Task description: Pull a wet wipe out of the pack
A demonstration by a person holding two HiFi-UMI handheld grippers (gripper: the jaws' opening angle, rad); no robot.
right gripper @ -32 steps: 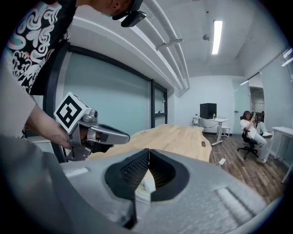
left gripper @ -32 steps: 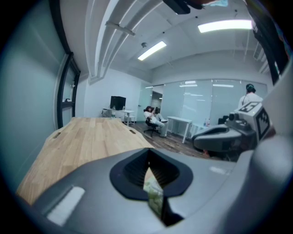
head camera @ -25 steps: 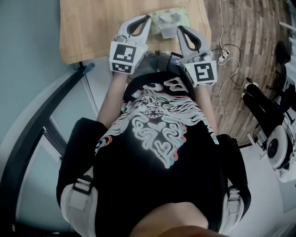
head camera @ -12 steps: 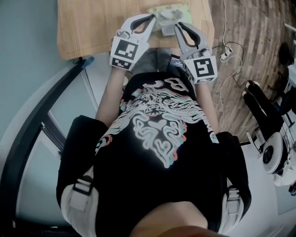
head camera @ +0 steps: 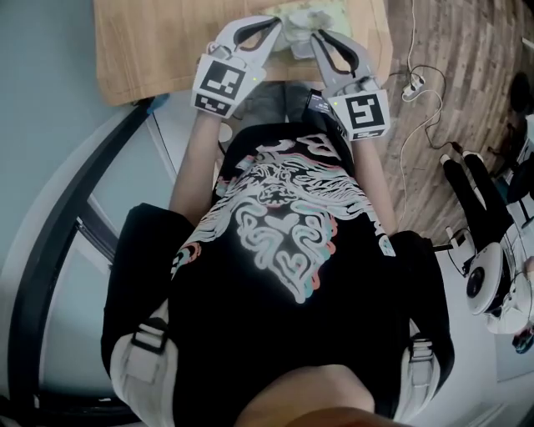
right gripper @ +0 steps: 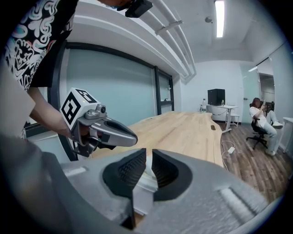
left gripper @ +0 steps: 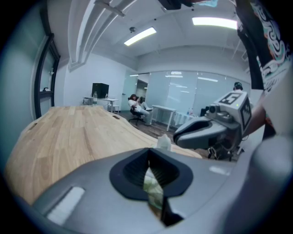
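Note:
The wet wipe pack (head camera: 304,17), pale green with a white lid, lies near the front edge of the wooden table (head camera: 150,50). A white tuft of wipe (left gripper: 163,142) sticks up from it. My left gripper (head camera: 275,23) is shut, its tips at the pack's left side; green packaging (left gripper: 153,187) shows just beyond the closed jaws. My right gripper (head camera: 314,37) hangs at the pack's near right corner. Its jaws stand a narrow gap apart, and the white lid (right gripper: 146,183) shows through that gap, not pinched. Each gripper view shows the other gripper close by: the right gripper (left gripper: 201,132) and the left gripper (right gripper: 110,130).
The table runs far ahead as bare wood (right gripper: 183,128). Cables and a power strip (head camera: 413,83) lie on the wooden floor to the right. A dark window frame (head camera: 75,208) curves along the left. A person sits on an office chair (right gripper: 261,121) in the distance.
Both grippers have moved forward over the table edge, lower and closer to the pack, and now stand nearer each other on either side of it.

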